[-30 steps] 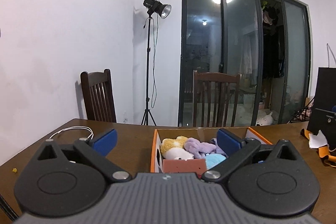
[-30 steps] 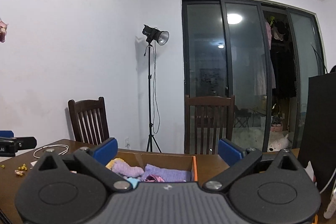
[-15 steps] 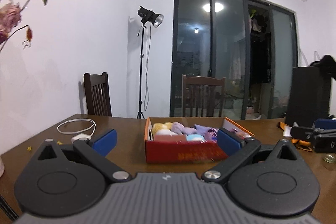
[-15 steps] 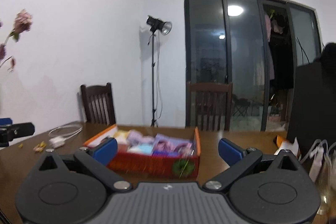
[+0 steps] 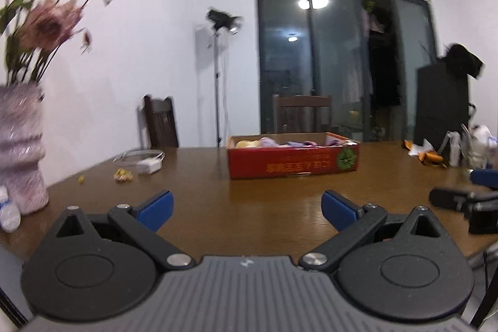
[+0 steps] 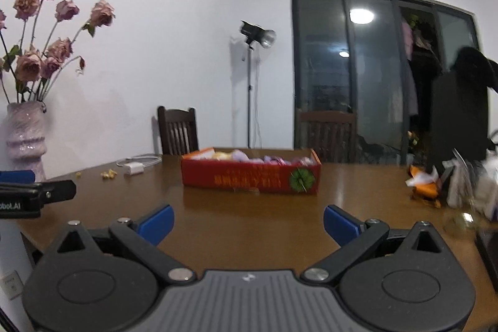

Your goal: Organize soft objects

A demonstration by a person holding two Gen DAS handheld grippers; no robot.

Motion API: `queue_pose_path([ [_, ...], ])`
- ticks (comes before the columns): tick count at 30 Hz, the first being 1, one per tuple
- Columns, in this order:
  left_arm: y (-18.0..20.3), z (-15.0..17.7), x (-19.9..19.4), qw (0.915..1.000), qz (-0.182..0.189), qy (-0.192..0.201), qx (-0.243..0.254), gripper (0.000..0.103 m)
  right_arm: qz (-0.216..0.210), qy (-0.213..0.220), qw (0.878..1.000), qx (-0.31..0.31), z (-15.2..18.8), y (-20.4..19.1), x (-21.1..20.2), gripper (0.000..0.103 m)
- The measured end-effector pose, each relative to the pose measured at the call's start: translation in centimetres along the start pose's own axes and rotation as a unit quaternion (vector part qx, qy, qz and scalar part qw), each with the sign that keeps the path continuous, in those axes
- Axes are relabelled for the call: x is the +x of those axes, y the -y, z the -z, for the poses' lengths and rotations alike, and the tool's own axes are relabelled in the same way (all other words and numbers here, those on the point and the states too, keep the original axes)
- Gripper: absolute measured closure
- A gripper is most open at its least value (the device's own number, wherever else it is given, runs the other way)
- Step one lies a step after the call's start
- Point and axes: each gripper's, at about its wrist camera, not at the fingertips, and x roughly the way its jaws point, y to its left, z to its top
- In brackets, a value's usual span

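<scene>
Far left on the desk (image 6: 249, 226) stands the pale vase (image 6: 26, 139) of dried pink roses (image 6: 56, 49), against the white wall. Just right of it, from your right wrist view, the tip of your left hand-held gripper (image 6: 18, 195) enters the frame; from there its jaws cannot be judged.

Next come small yellow crumbs (image 6: 109, 174) and a white charger (image 6: 134, 167) with its coiled cable, lying apart from the vase and near the desk's far edge. Behind them a dark wooden chair (image 6: 178, 131) stands at the wall, and a studio lamp (image 6: 256, 35) rises on its stand beside it.

In the middle of the desk sits the red box (image 6: 250, 176), its long printed side toward you and a green round mark near its right end. The soft things (image 6: 246, 157), yellow, purple and pink, lie inside it, showing just above the rim. A second chair (image 6: 326, 131) stands behind the box before the dark glass doors (image 6: 358, 67).

In your left wrist view, your left hand-held gripper (image 5: 247, 206) is spread wide and empty, with bare desk between its blue pads (image 5: 155, 206); the box lies well ahead of it. Your right hand-held gripper (image 6: 249, 221) is likewise wide and empty, apart from the box.

Far right, orange-and-white scraps (image 6: 423, 184), clear packets (image 6: 463, 182) and a black upright case (image 6: 457, 120) crowd the desk edge.
</scene>
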Motion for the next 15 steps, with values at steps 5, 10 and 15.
queue_pose_path([
  [5,0.2,-0.1,-0.3,0.9999,0.009,0.004,-0.011,0.000,-0.006,-0.020,1.000,0.006,0.9,0.2,-0.1,0.000],
  [10,0.3,0.0,-0.4,0.9999,0.007,0.005,-0.012,0.000,-0.008,-0.004,1.000,0.007,-0.2,0.3,-0.3,0.000],
  [15,0.2,-0.1,0.0,0.9999,0.012,-0.001,-0.012,0.000,-0.015,-0.011,1.000,0.009,-0.6,0.2,0.2,0.000],
])
